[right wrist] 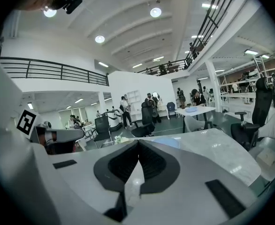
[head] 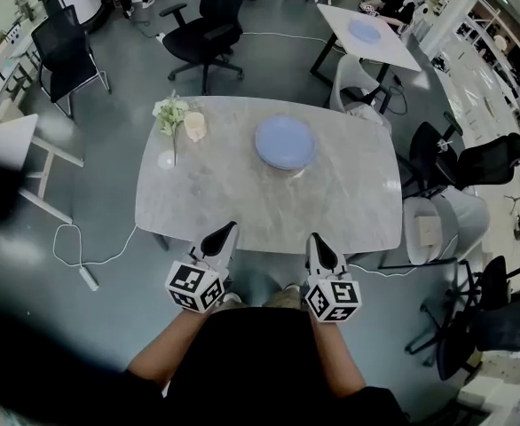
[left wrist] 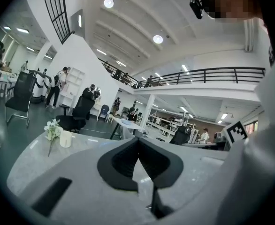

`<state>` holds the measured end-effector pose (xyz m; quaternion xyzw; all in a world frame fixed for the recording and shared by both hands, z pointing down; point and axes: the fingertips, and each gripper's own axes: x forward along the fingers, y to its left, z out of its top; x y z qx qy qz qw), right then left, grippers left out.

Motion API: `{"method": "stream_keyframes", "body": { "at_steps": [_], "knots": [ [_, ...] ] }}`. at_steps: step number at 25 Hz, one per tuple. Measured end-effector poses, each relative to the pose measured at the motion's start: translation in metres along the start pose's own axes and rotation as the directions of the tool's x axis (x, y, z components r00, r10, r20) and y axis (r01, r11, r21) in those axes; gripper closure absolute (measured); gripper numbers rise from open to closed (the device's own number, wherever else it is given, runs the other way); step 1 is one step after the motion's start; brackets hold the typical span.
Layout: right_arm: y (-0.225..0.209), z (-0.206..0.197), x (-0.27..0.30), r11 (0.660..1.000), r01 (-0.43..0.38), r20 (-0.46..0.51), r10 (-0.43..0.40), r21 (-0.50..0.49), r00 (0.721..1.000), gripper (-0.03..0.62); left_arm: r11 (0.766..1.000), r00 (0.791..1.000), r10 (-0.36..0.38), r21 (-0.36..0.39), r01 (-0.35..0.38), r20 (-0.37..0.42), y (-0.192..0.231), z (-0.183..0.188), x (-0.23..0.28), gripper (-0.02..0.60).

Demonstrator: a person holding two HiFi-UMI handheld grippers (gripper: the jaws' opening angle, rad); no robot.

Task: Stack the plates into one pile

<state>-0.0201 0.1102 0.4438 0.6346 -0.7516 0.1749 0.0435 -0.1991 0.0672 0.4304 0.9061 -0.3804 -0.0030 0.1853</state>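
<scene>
**A:** Head view first. How far along are you?

**B:** By my reckoning you're done, or close to it. The blue plates [head: 285, 142] sit as one pile near the middle of the table [head: 349, 202], and no loose plate lies elsewhere on it. I can't count how many are in the pile.

**A:** And your hands?

**B:** Your left hand-held gripper [head: 229, 229] and right hand-held gripper [head: 316, 240] hang over the table's near edge, well apart from the pile.

**A:** Any containers?

**B:** A cream cup [head: 194, 126] stands just beside the white flowers [head: 169, 114], but I can't see what's inside it. One more blue dish [head: 365, 31] lies on a far table, and I can't say whether it's yours to fetch.

**A:** Left gripper view?

**B:** Your jaws meet tip to tip with nothing between them. The cup [left wrist: 65, 138] and flowers [left wrist: 53, 128] stand off to the left.

**A:** Right gripper view?

**B:** It's the same there, jaws pressed together and empty. The blue pile [right wrist: 168, 142] shows just above them, farther along the table.
</scene>
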Motion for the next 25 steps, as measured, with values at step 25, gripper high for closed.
{"method": "stream_keyframes", "body": {
  "at_steps": [25],
  "knots": [
    [-0.021, 0.036, -0.062, 0.992, 0.030, 0.102, -0.018, -0.121, 0.995, 0.582, 0.998, 0.997, -0.047, 0.047, 0.044, 0.057, -0.058, 0.014, -0.012, 0.566]
  ]
}}
